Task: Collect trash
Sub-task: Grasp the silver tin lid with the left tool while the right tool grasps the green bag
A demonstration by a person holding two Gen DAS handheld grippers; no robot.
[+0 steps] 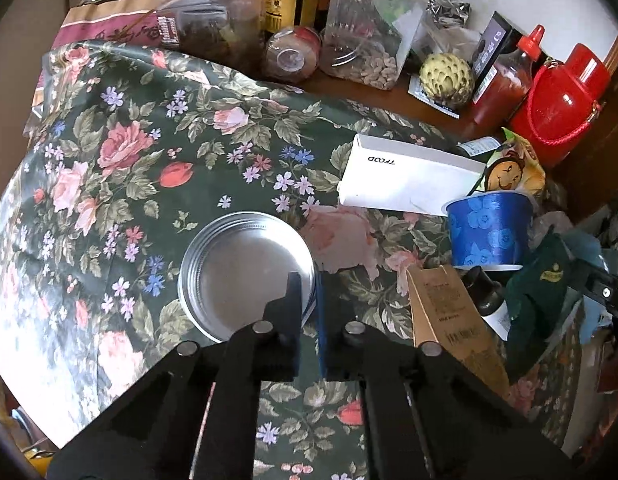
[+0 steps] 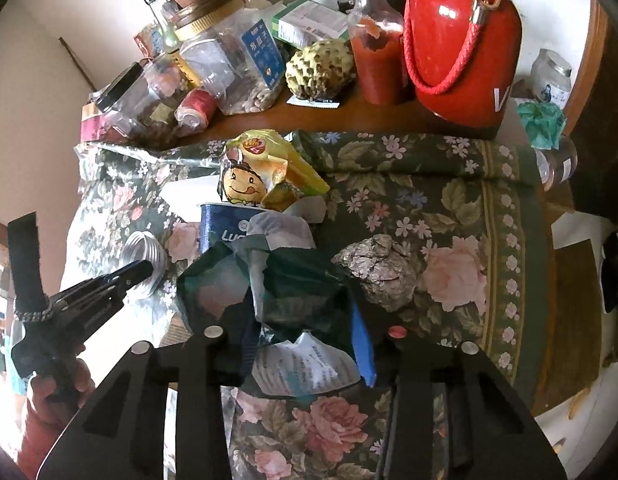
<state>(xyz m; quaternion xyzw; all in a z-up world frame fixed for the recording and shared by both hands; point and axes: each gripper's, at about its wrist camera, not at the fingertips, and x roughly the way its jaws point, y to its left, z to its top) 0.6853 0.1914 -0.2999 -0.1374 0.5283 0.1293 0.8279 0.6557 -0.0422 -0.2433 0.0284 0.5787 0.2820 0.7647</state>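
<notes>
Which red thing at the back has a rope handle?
The big red jug on the right. A red rope loops down its side; the sauce bottle beside it has only a pointed red cap.

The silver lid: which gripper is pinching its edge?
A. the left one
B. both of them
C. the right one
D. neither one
A. The left gripper is shut on the rim of the silver lid, while the right gripper is shut on the dark green wrapper.

The white box (image 1: pixel 409 178) lying right of the metal lid carries the letters "TFOOD", seen upside down. The blue cup (image 2: pixel 229 230) shows white lettering that begins "Luc", the rest hidden. The far jars' labels are probably Chinese, too small to read.
</notes>
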